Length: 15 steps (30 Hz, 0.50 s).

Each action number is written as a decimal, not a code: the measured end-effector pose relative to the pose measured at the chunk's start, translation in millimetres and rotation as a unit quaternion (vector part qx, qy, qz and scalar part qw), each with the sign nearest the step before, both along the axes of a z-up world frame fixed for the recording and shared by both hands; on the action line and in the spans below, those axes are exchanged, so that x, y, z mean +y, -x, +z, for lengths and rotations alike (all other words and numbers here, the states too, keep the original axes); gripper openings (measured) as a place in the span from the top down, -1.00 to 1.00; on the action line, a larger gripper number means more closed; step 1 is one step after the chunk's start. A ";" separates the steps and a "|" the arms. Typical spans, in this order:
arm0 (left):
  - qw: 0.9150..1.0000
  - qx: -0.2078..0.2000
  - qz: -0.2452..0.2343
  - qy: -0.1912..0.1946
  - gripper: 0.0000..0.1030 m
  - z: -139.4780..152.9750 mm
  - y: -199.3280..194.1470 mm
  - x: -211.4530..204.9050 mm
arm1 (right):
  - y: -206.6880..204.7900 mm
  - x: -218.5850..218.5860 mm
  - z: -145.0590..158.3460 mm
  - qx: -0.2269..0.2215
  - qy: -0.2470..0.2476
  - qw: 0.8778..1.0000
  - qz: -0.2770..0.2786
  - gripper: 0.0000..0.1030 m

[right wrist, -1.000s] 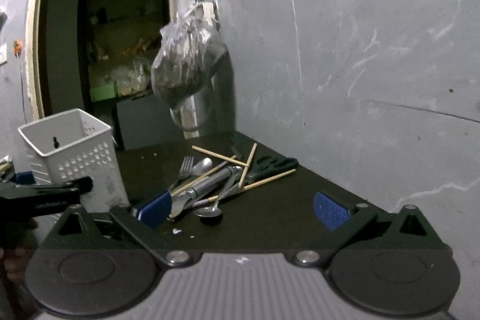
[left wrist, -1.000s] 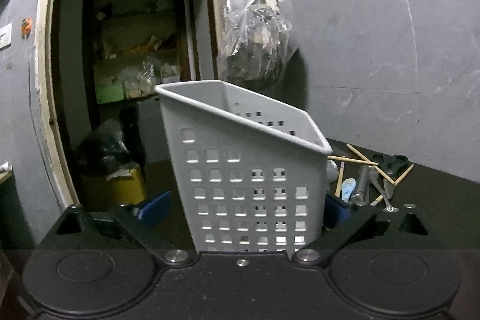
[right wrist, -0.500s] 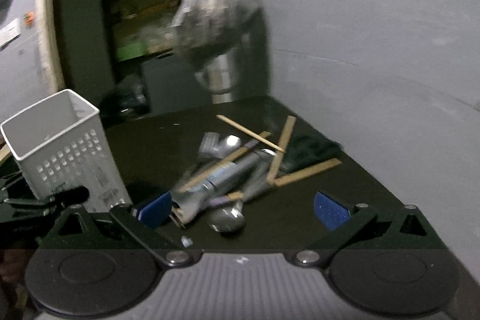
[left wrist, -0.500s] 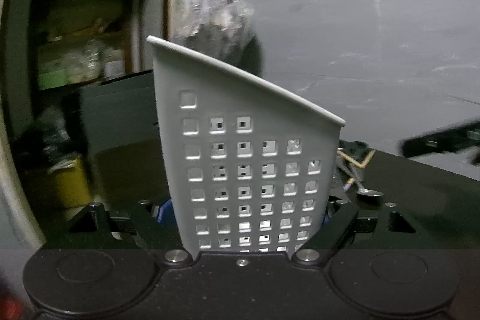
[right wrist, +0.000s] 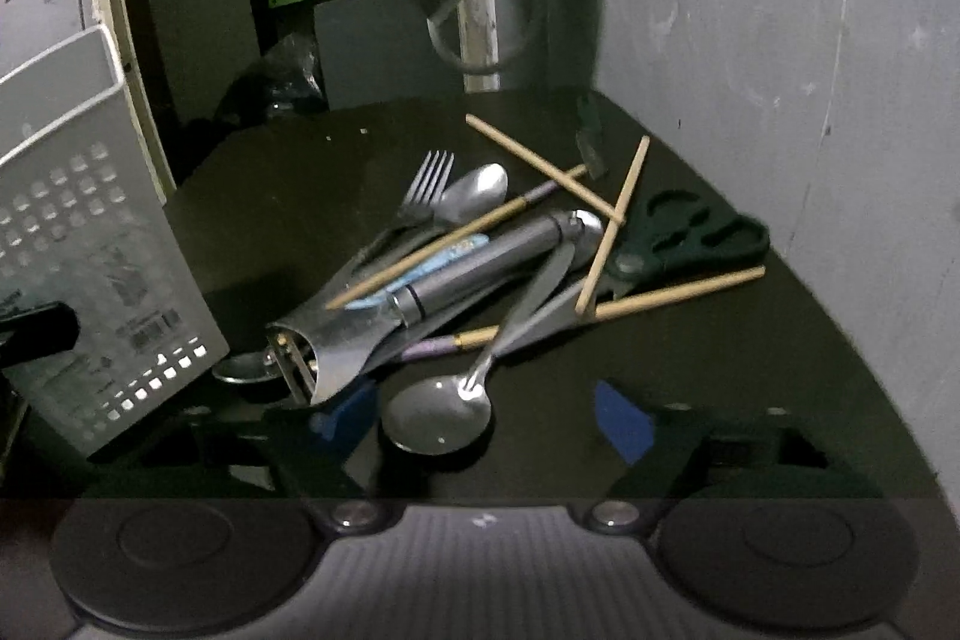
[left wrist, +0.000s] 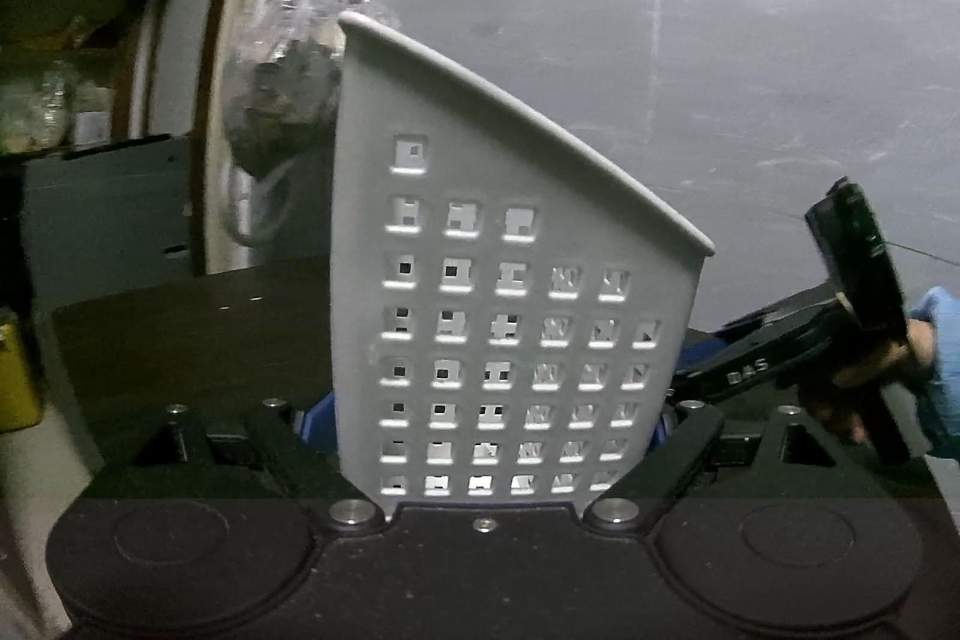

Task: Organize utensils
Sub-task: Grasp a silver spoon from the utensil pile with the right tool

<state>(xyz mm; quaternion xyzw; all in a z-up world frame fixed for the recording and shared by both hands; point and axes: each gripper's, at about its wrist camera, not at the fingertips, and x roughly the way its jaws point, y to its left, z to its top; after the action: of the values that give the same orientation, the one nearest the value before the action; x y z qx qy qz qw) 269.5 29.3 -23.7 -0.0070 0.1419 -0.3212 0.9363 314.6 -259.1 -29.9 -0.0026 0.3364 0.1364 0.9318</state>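
Left wrist view: left hand-held gripper point(left wrist: 498, 415) straddling the base of a white perforated plastic utensil caddy point(left wrist: 510, 280), blue pads tucked against its left and right walls. Jaws opening at this moment, caddy between them; contact looks to remain on both sides, though the pads are mostly hidden. Caddy standing tilted, tall corner at far left, rim sloping down to the right. Risk here: with the grip easing, the tilted caddy could slip or tip over on the dark tabletop point(left wrist: 180, 328). Pose: pointing nearly level, low over the tabletop. At right, the right hand-held gripper point(left wrist: 780, 358) carried by a hand in a blue glove point(left wrist: 936, 340), reaching in beyond the caddy.

Right wrist view: right hand-held gripper point(right wrist: 486, 418) angled down over a heap of loose utensils, jaws spread but closing, gripping nothing. Bowl of a shiny steel spoon point(right wrist: 441, 415) lying between the blue pads, handle running away to the far right. Behind it: a grey metal cylindrical tool point(right wrist: 480, 262), a steel fork point(right wrist: 429, 178), light wooden chopsticks point(right wrist: 672, 289) crossed over one another, and black-handled scissors point(right wrist: 690, 229) at right. Caddy at near left, well apart from the scissors, just beside the heap's near end. Risk here: pads closing on the rounded bowl could squirt the spoon out, or drag the tangled pieces resting on its handle.
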 end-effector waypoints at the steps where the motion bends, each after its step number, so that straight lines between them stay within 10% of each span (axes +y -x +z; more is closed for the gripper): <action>1: 1.000 0.001 -0.009 0.004 -0.72 -0.7 0.3 0.9 | 2.6 -0.1 -0.3 -0.005 0.002 1.000 -0.001 -0.40; 6: 0.999 0.007 -0.043 0.023 -0.74 -2.0 -2.2 1.6 | 13.8 4.9 0.2 -0.014 0.024 1.000 0.012 0.22; 15: 0.996 0.038 -0.063 0.058 -0.75 -7.4 5.8 2.9 | 61.9 4.2 1.3 -0.013 0.034 0.999 0.022 0.27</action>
<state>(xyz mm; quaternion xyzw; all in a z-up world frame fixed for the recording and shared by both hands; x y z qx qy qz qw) 263.7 32.3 -31.1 -0.0642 0.1585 -0.3871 0.9061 252.8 -255.0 -28.6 -0.0432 0.3290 0.1449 0.9322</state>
